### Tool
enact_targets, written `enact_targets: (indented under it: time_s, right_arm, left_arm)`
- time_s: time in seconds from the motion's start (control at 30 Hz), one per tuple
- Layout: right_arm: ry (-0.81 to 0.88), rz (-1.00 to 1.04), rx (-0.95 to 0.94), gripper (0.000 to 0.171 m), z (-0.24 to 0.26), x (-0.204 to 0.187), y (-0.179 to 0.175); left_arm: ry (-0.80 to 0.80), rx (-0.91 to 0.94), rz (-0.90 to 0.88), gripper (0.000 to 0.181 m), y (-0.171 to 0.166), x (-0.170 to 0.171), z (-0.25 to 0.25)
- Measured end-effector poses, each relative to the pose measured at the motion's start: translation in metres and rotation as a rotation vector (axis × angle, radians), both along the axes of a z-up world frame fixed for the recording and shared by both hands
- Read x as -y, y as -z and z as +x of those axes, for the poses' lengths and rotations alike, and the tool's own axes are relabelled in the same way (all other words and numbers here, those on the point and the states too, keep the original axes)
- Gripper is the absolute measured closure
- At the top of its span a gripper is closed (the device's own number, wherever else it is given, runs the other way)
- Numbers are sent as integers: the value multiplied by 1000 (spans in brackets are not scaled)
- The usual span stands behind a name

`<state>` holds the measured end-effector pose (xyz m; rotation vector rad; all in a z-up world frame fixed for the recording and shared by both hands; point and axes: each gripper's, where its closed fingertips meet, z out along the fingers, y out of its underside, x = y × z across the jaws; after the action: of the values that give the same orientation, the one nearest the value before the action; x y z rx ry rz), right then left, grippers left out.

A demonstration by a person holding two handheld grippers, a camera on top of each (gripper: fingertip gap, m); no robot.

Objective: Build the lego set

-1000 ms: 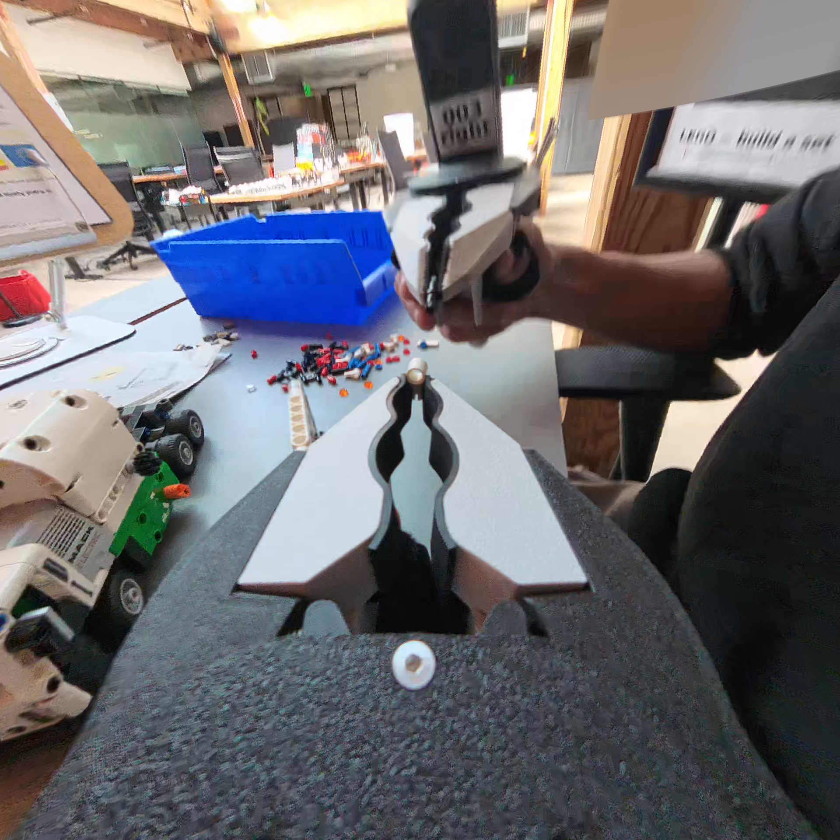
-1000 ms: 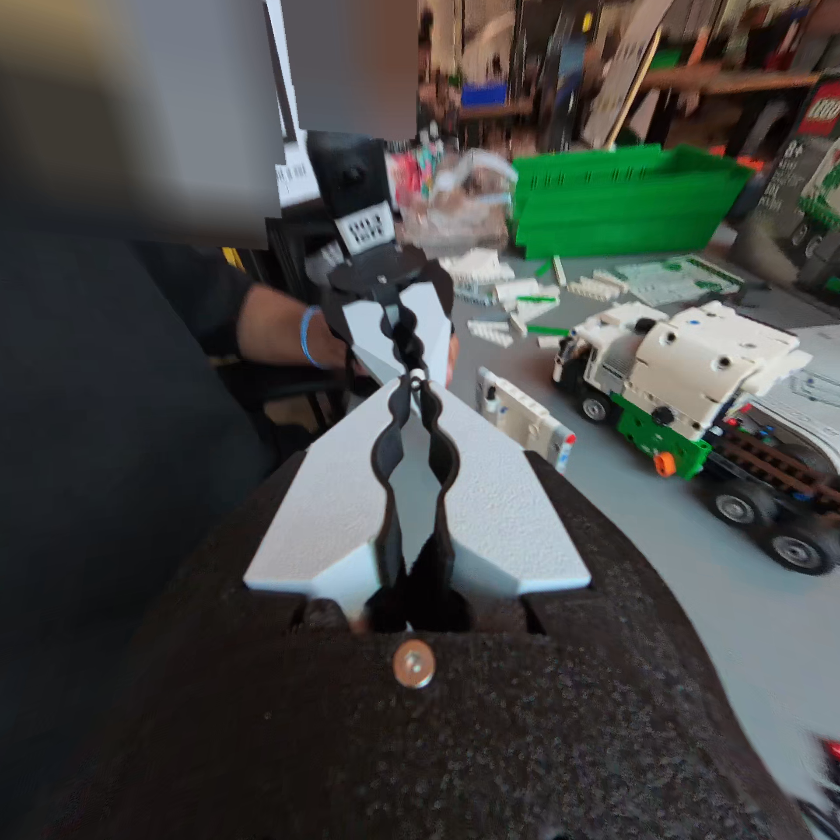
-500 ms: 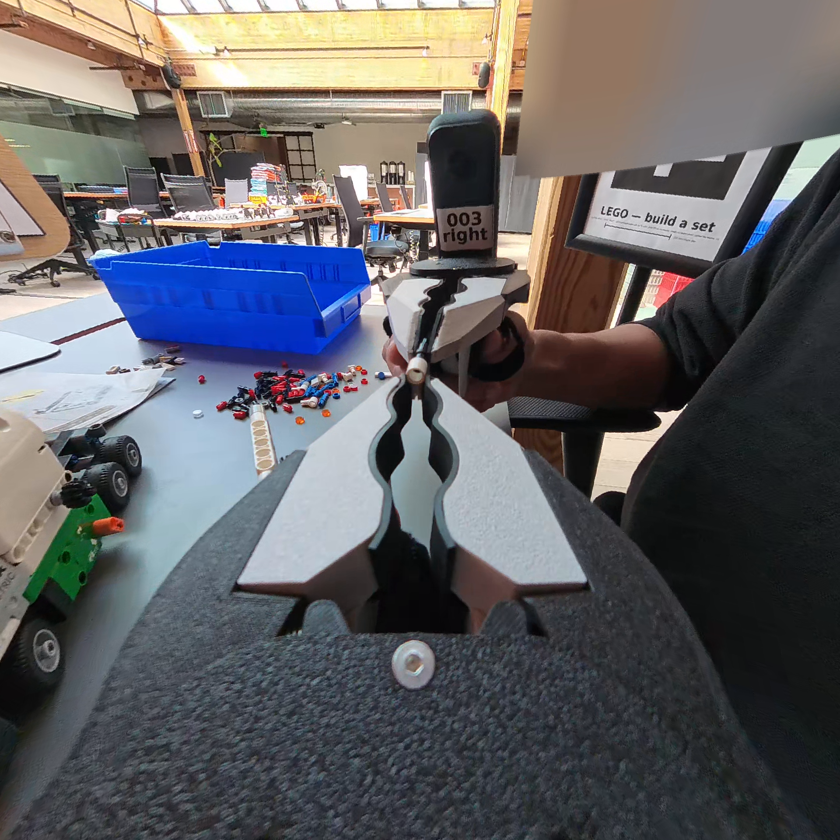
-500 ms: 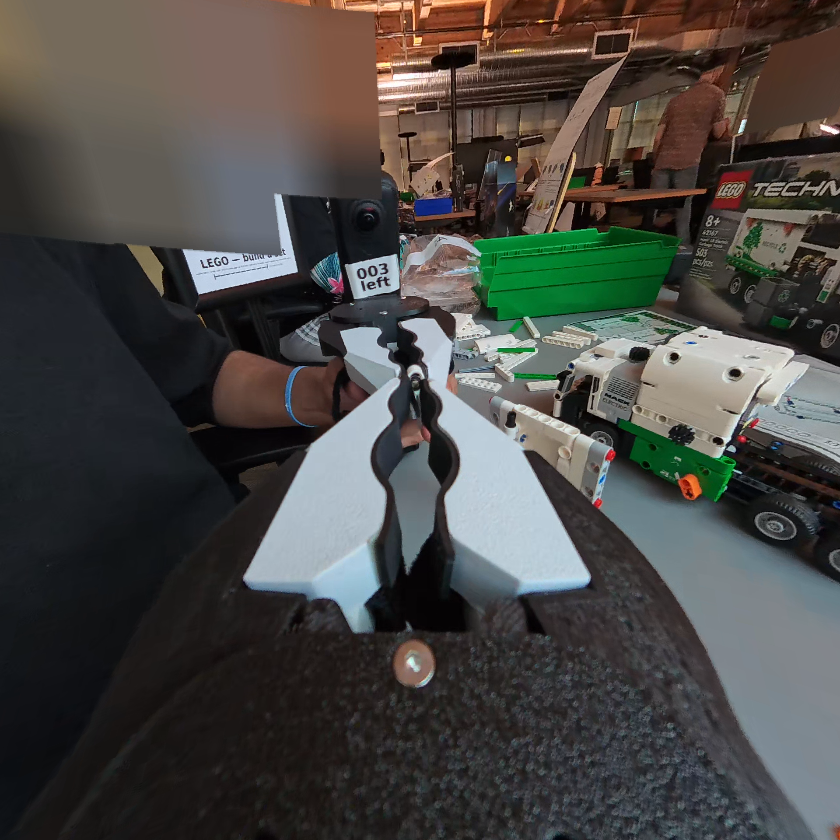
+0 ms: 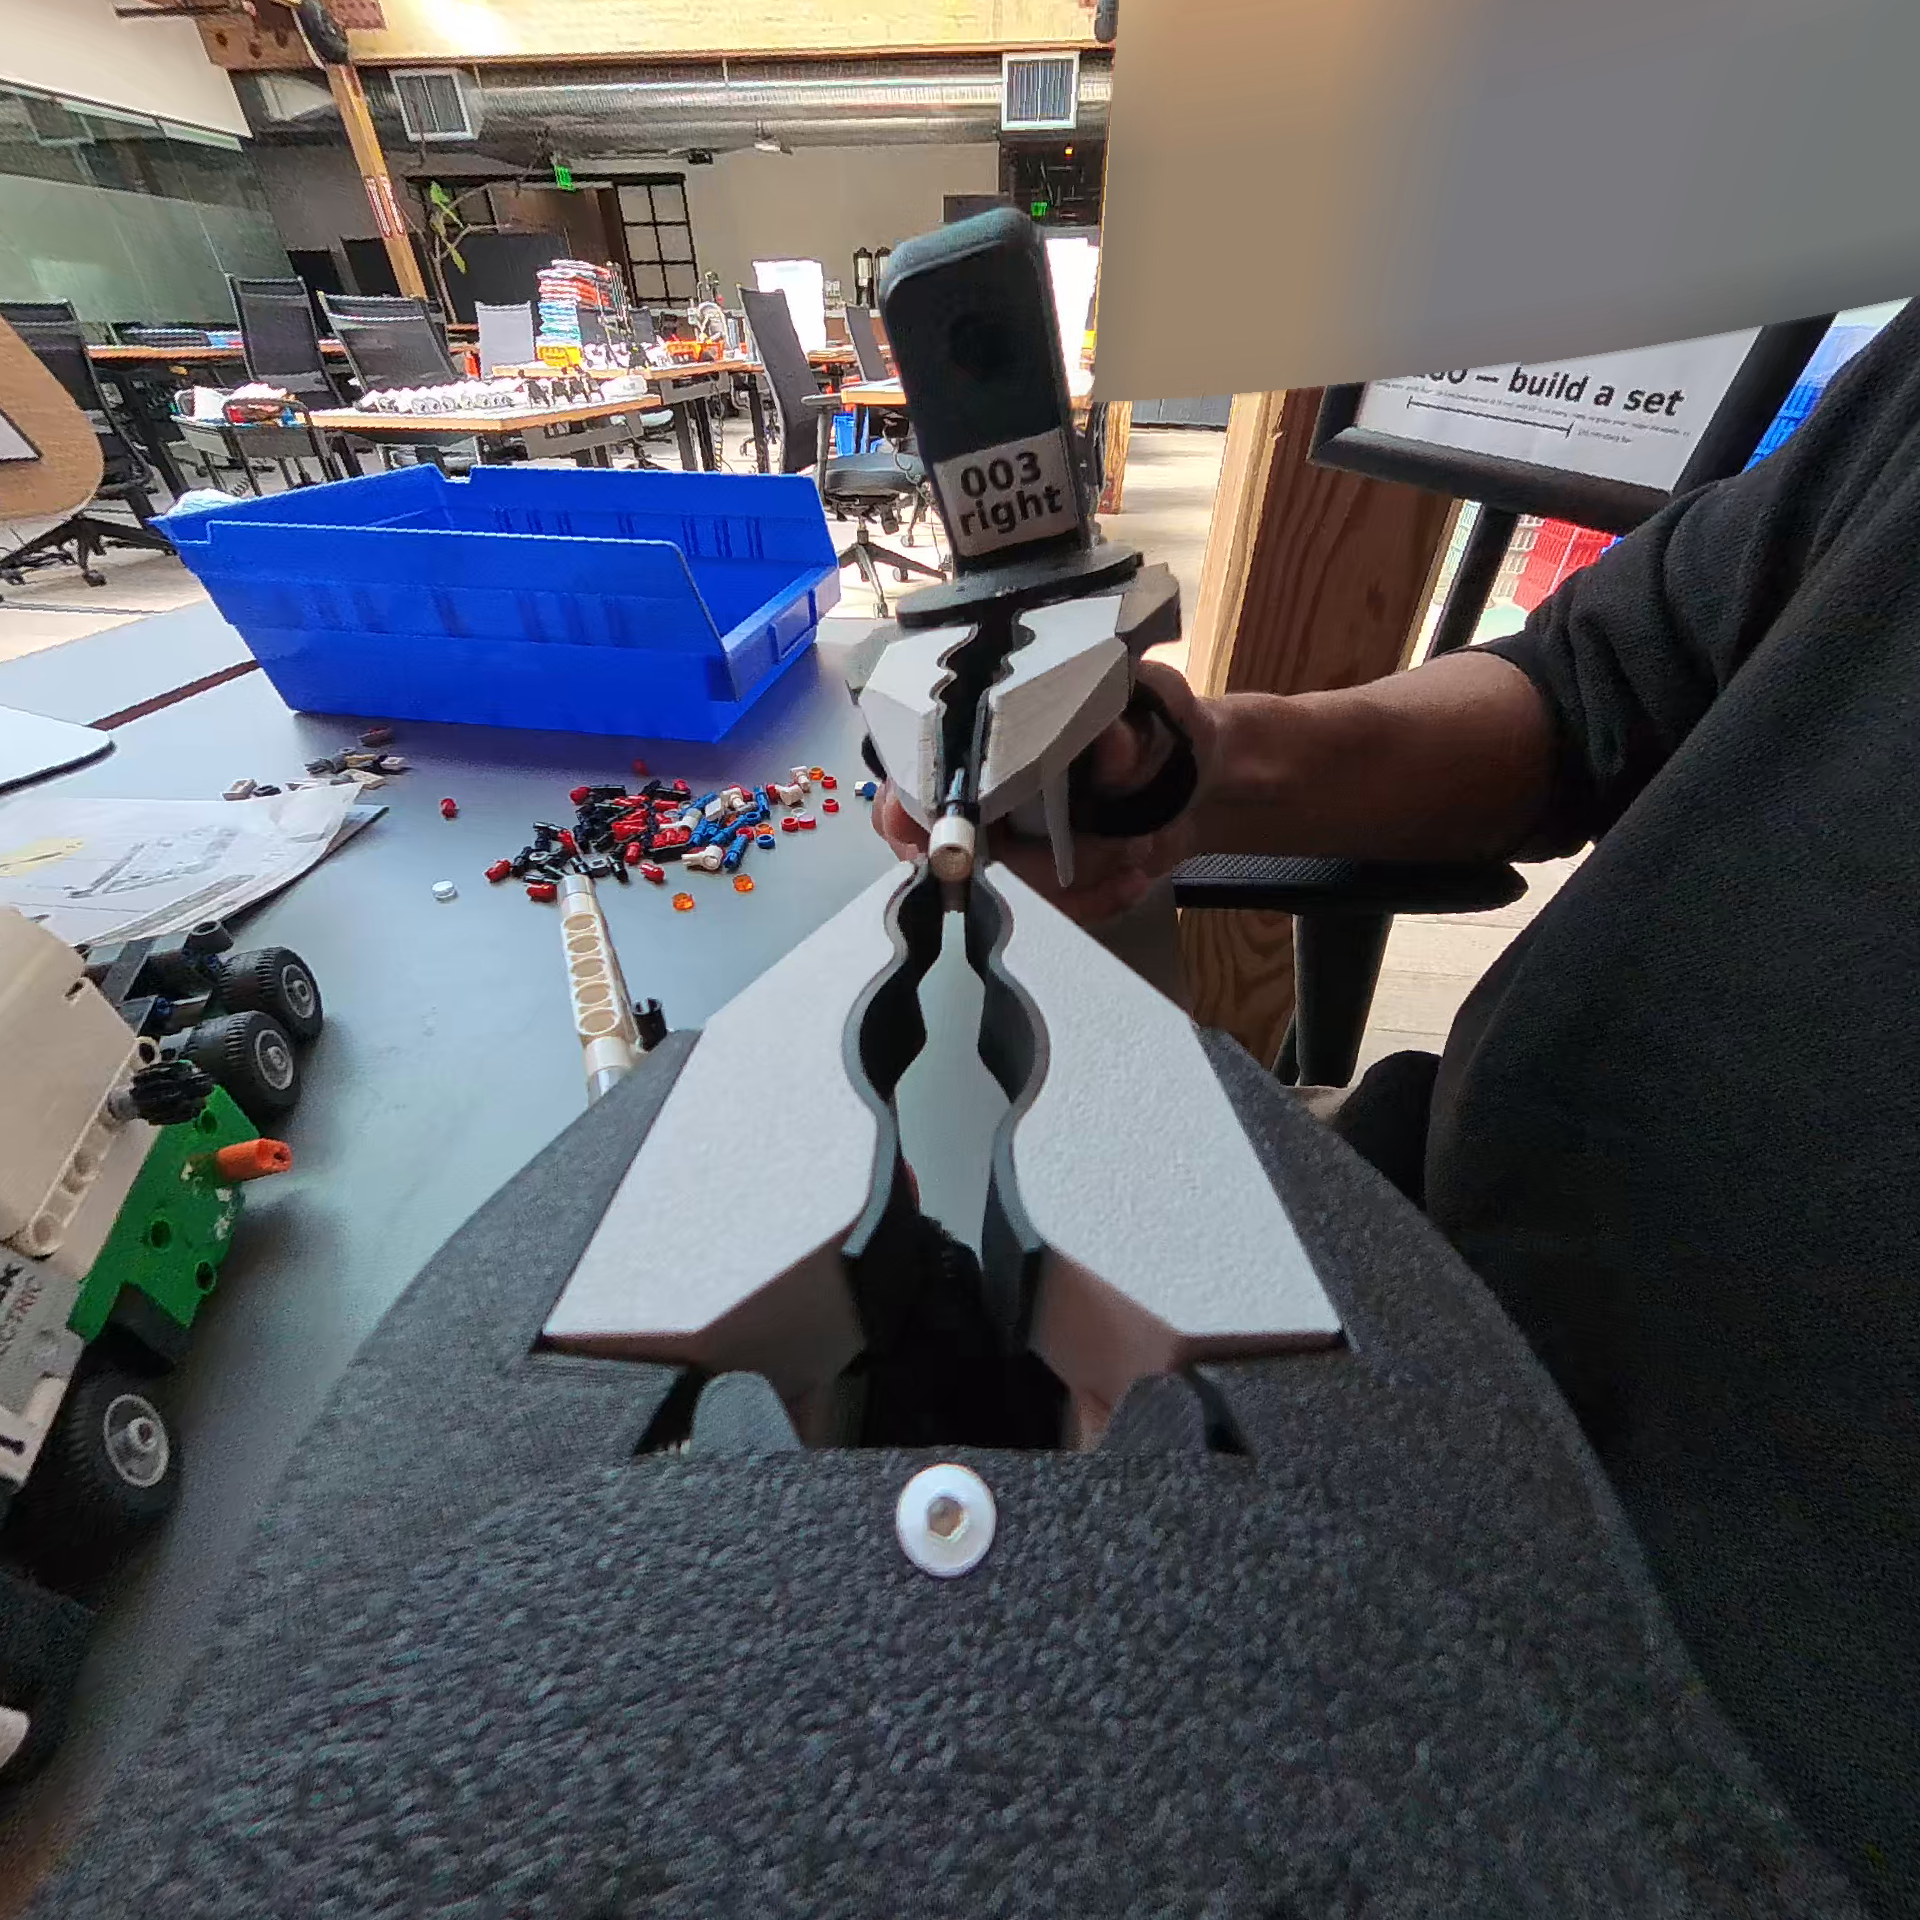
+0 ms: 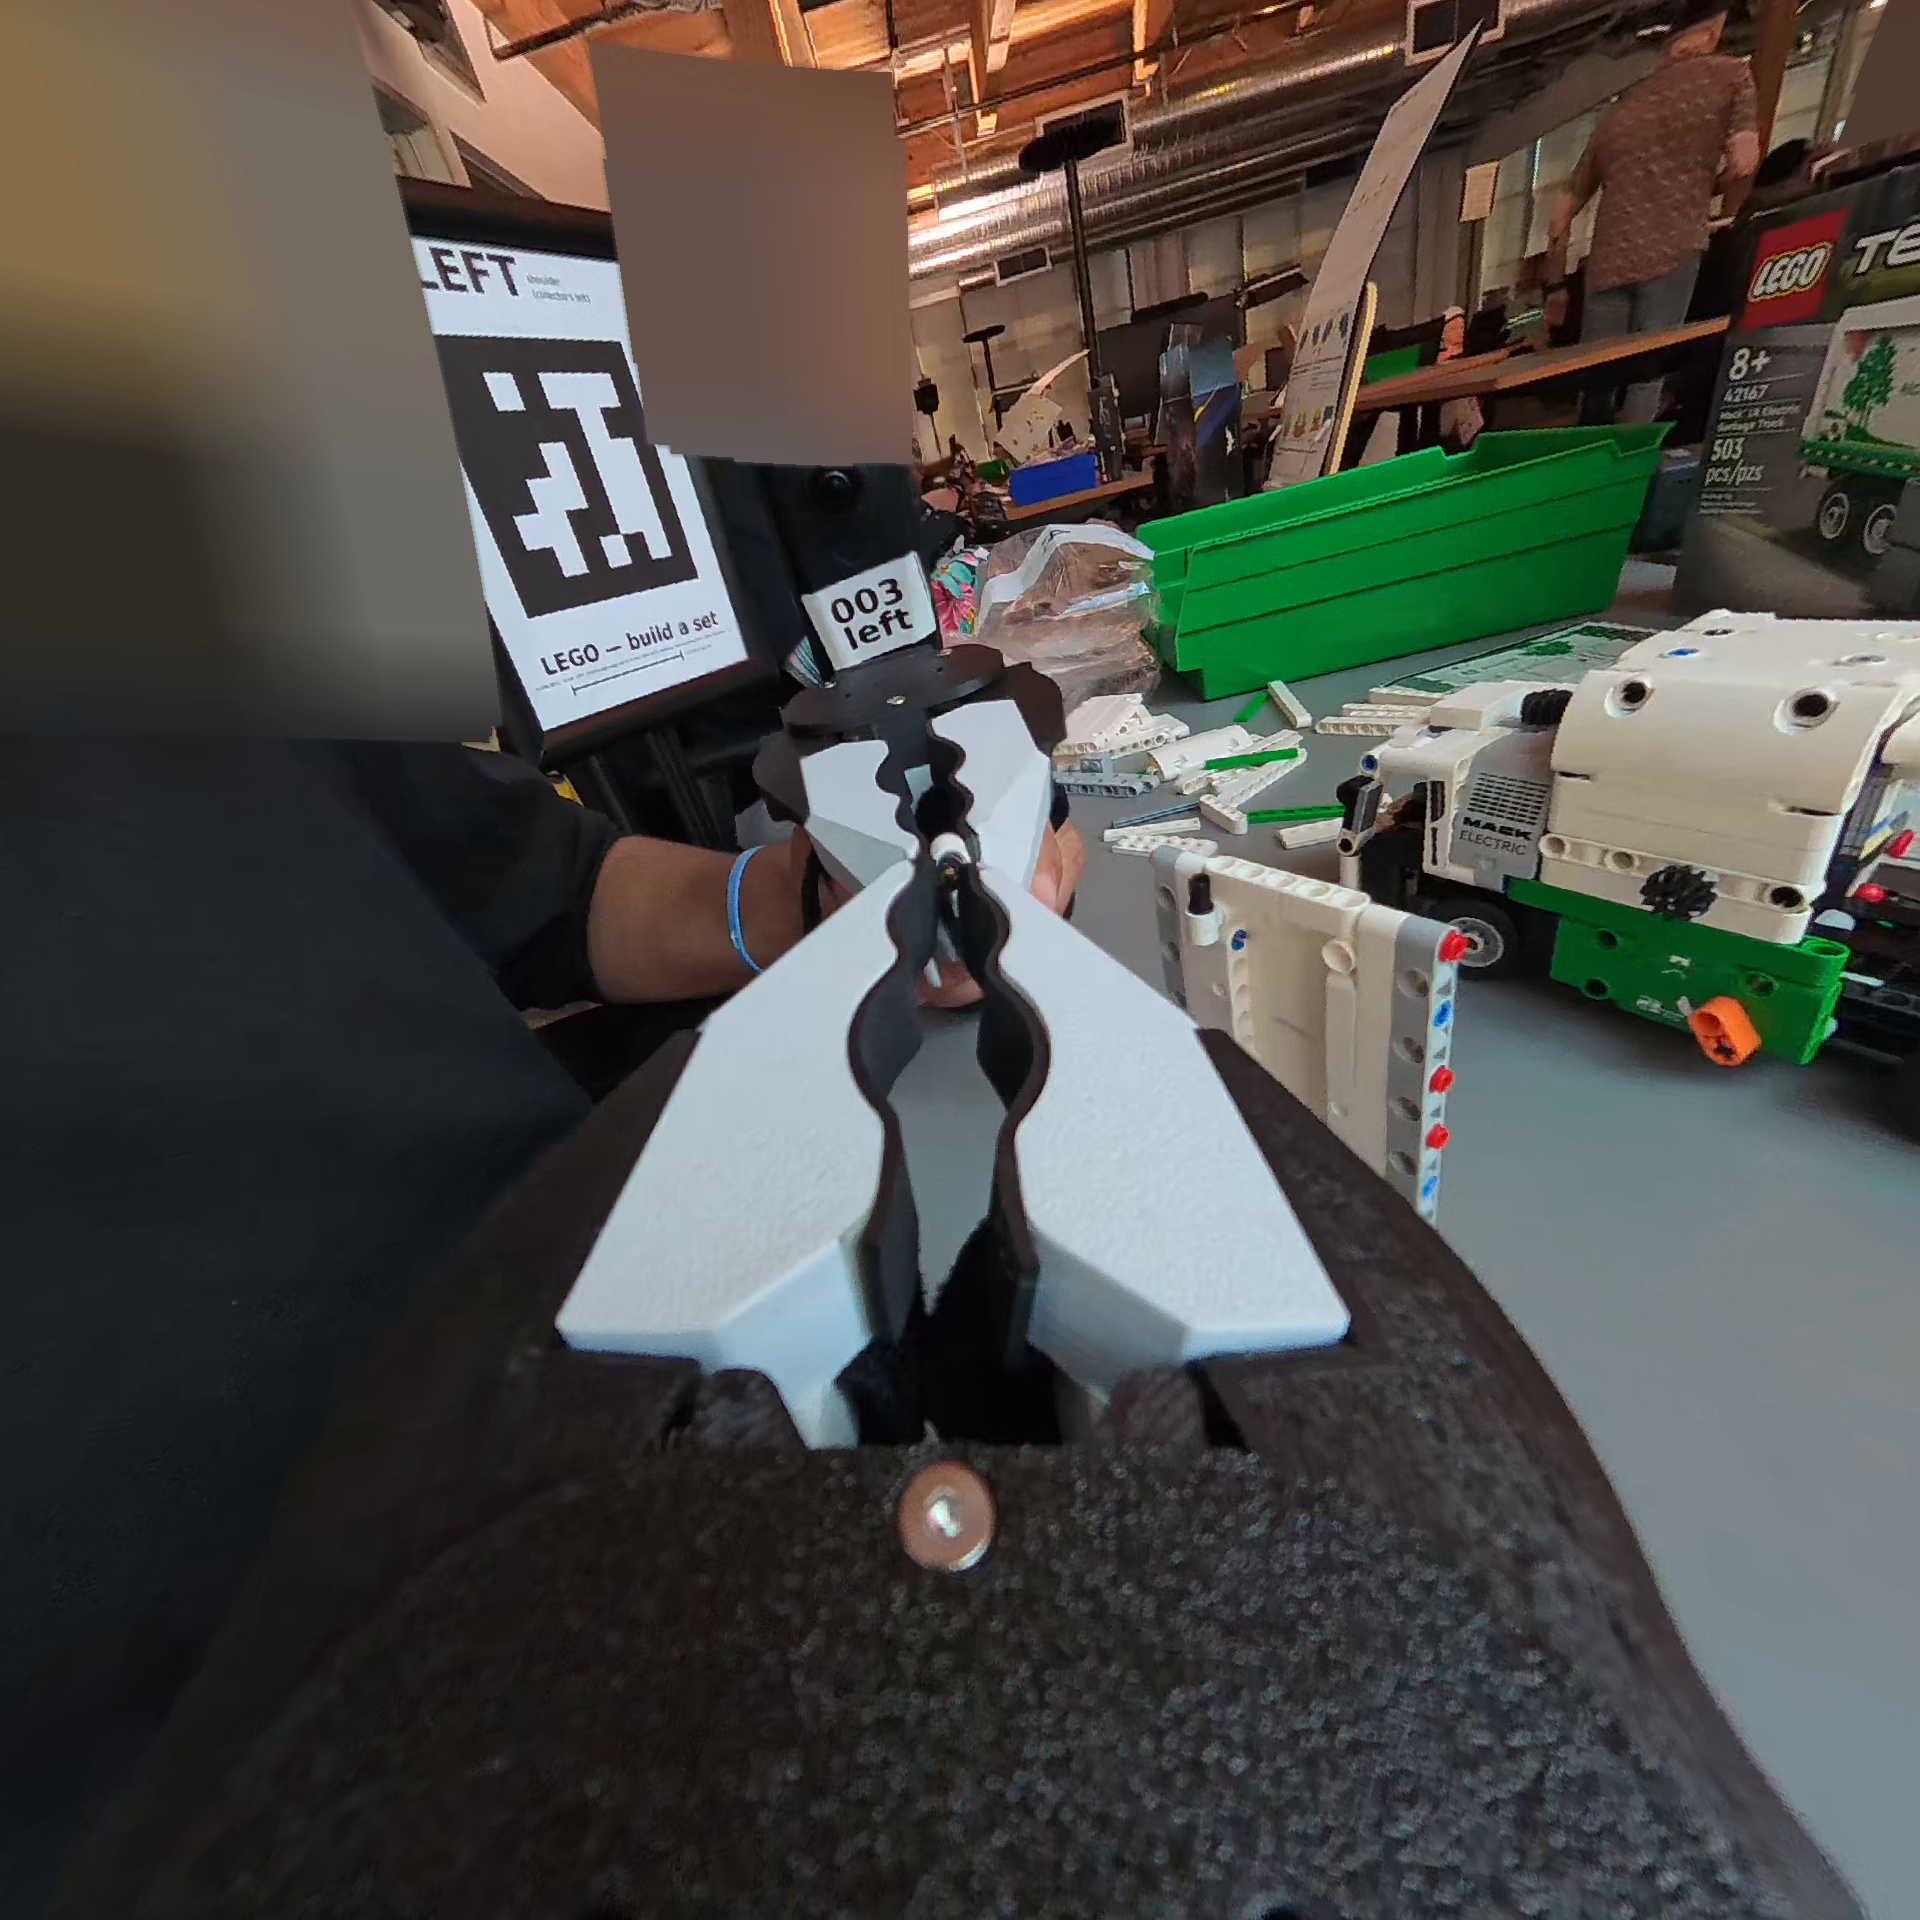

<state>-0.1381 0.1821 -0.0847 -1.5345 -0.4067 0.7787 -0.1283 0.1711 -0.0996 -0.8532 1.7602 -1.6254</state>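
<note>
My left gripper is shut on a small tan bush at its tips. My right gripper faces it tip to tip and is shut on a thin black axle. In the left wrist view the right gripper holds the axle down onto the bush. In the right wrist view the left gripper sits just beyond my tips. Both are held in the air near the table's front edge. The white and green truck stands on the grey table, also at the left.
A white panel assembly stands upright beside the truck. Loose red, blue and black pins and a white beam lie before a blue bin. A green bin, white beams, the set's box and instruction sheets are around. My left and right fingertips are right by each other.
The two grippers have come together tip to tip. The right gripper dropped from above toward the left one, and the axle end now meets the tan bush. Both stayed shut.
</note>
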Motion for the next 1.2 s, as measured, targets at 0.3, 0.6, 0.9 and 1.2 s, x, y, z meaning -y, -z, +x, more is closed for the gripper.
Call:
enact_targets:
  time_s: [0.3,0.6,0.9,1.2]
  right_arm:
    - [-13,68,-48,169,-6,0,-9]
    - [12,154,-5,169,-8,2,-15]
    - [92,199,135,169,-7,0,-10]
    - [81,129,157,168,-5,-4,3]
  left_arm:
    - [82,-11,-132,180,-11,3,-7]
    - [220,-91,-291,180,-17,8,-13]
    - [198,-114,-262,180,-12,6,-11]
    - [65,-60,-26,179,3,2,-2]
